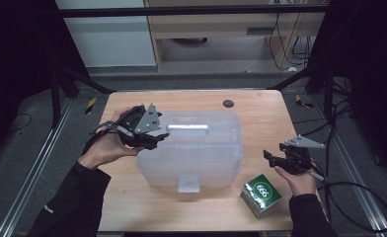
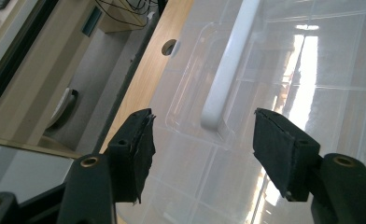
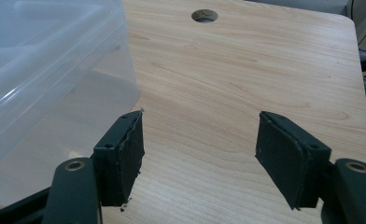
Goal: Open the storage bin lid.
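Wooden table (image 1: 132, 207) in a dim room, grey floor and a cabinet beyond. Clear plastic box (image 1: 191, 168) with lid on sits mid-table; white handle (image 1: 188, 129) lies in a recess of the lid, long axis across the table. Left gripper (image 1: 157, 138) hovers over the lid's left part, jaws wide, nothing between the pads; in the left gripper view the handle (image 2: 228, 60) runs straight ahead, its near end between the jaw lines. Left hand is clearly nearer. Right gripper (image 1: 272, 157) waits off the box's right side, jaws wide, empty, above bare wood. Green carton (image 1: 261, 195) near the right hand.
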`<state>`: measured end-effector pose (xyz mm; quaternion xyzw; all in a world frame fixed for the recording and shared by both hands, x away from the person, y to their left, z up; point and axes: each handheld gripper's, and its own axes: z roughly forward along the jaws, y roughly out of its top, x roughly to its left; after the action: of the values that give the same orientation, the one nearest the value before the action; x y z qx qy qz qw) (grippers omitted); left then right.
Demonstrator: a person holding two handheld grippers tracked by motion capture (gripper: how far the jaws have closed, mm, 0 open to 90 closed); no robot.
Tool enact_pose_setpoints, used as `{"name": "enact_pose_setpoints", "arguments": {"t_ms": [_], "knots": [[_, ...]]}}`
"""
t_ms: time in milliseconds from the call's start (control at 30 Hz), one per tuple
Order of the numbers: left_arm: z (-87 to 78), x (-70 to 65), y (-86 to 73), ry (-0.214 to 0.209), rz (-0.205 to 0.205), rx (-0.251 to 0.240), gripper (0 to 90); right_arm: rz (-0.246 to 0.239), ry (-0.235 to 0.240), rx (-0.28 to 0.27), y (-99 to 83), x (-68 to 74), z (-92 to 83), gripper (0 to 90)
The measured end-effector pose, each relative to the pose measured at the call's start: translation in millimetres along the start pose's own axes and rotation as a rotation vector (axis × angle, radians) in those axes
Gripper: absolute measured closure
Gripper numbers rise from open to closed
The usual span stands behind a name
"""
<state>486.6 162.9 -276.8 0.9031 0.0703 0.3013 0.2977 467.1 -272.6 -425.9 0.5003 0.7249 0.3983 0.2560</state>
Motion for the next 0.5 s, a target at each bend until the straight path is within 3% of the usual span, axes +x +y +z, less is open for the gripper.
{"name": "enact_pose_setpoints", "arguments": {"t_ms": [167, 500], "knots": [[7.2, -3.6, 6.2, -0.001, 0.044, 0.041, 37.8, -0.003, 0.004, 0.008, -0.1, 1.1, 0.8, 32.9], [21.5, -8.4, 16.5, 0.009, 0.088, 0.070, 39.8, -0.004, 0.014, 0.020, -0.3, 1.8, 1.3, 34.3]]}}
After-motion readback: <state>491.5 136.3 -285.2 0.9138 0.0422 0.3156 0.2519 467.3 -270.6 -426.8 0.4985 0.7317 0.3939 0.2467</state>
